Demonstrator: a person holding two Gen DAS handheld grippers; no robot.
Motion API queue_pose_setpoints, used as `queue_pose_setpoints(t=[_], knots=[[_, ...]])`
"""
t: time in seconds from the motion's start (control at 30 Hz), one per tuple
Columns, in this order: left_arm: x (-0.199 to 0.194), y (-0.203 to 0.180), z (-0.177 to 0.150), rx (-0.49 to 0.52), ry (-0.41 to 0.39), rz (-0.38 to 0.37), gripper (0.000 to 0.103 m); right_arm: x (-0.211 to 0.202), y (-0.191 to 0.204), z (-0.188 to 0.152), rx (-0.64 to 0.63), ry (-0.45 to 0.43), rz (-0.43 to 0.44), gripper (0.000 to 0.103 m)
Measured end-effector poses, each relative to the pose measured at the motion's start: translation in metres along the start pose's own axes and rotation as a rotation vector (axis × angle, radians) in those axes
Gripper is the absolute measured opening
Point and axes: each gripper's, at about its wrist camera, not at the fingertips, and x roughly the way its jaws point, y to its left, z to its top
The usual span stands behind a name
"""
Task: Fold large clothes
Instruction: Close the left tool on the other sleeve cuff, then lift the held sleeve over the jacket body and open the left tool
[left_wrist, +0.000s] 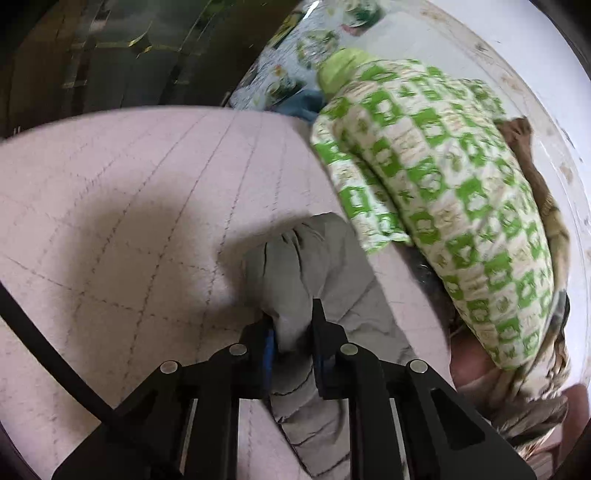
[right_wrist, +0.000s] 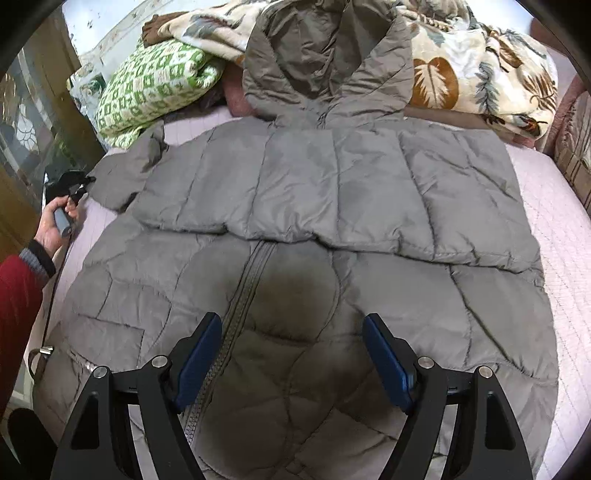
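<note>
A grey quilted hooded jacket (right_wrist: 332, 192) lies front up on a pale pink bed cover (right_wrist: 561, 236), its hood (right_wrist: 325, 62) resting against the bedding at the head. One sleeve is folded across the chest. My left gripper (left_wrist: 291, 332) is shut on the cuff end of the other grey sleeve (left_wrist: 295, 258), which bunches between its blue pads. In the right wrist view the same gripper (right_wrist: 79, 184) shows at the jacket's left edge, held by a hand. My right gripper (right_wrist: 291, 332) hovers open over the zipper (right_wrist: 240, 295), nothing between its fingers.
A green and white patterned pillow (left_wrist: 443, 166) lies at the head of the bed beside a leaf-print blanket (right_wrist: 480, 70). A red sleeve (right_wrist: 18, 295) reaches in from the left. A dark cabinet (left_wrist: 110, 55) stands past the bed's edge.
</note>
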Motion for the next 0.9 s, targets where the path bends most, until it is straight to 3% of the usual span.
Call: queue_pose_setpoints(t=[0.23, 0.47, 0.9], knots=[[-0.063, -0.041, 0.005, 0.093, -0.063, -0.056, 0.014, -0.023, -0.010, 0.007, 0.037, -0.072, -0.005, 0.082], [-0.132, -0.111, -0.009, 0.236, -0.102, -0.113, 0.014, -0.049, -0.024, 0.011, 0.080, -0.148, -0.018, 0.082], [-0.245, -0.261, -0.081, 0.492, -0.106, -0.254, 0.014, -0.105, -0.086, 0.010, 0.228, -0.280, -0.040, 0.082]])
